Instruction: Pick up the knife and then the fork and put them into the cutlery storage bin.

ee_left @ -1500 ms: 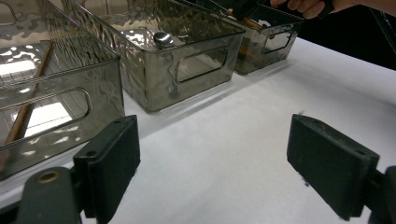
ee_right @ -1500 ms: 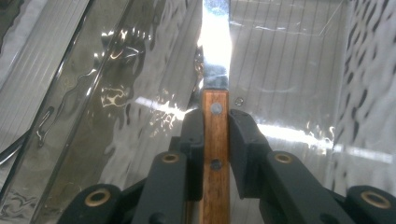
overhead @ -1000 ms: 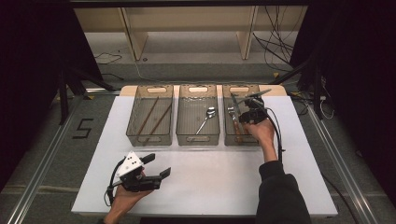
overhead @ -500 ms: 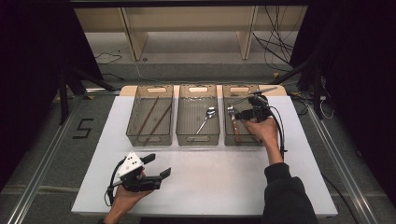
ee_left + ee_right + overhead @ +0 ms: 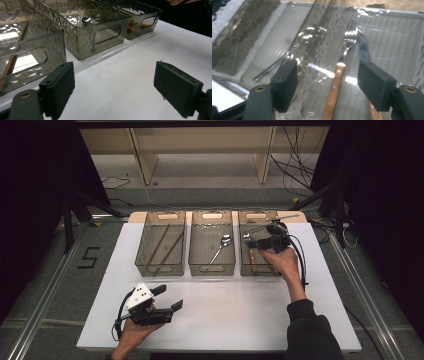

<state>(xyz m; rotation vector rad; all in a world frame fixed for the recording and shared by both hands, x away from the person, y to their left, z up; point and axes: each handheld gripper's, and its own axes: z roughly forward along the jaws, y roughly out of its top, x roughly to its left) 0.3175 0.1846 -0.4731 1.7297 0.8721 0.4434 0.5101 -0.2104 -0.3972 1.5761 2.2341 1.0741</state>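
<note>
A white table (image 5: 250, 320) is carrying three clear bins along its far edge. The right gripper (image 5: 256, 241) is hovering over the right bin (image 5: 245, 265), nearest the far right corner; its jaws have just been opening and are now standing spread with nothing between them. Beneath them a wooden-handled fork (image 5: 338, 75) is lying flat on that bin's floor beside a knife (image 5: 363, 50). The middle bin is holding a spoon (image 5: 220, 247). The left gripper (image 5: 167, 300) is resting near the front left edge, jaws spread and empty. Lifting straight up, clear of the bin walls, is probably the safest withdrawal.
</note>
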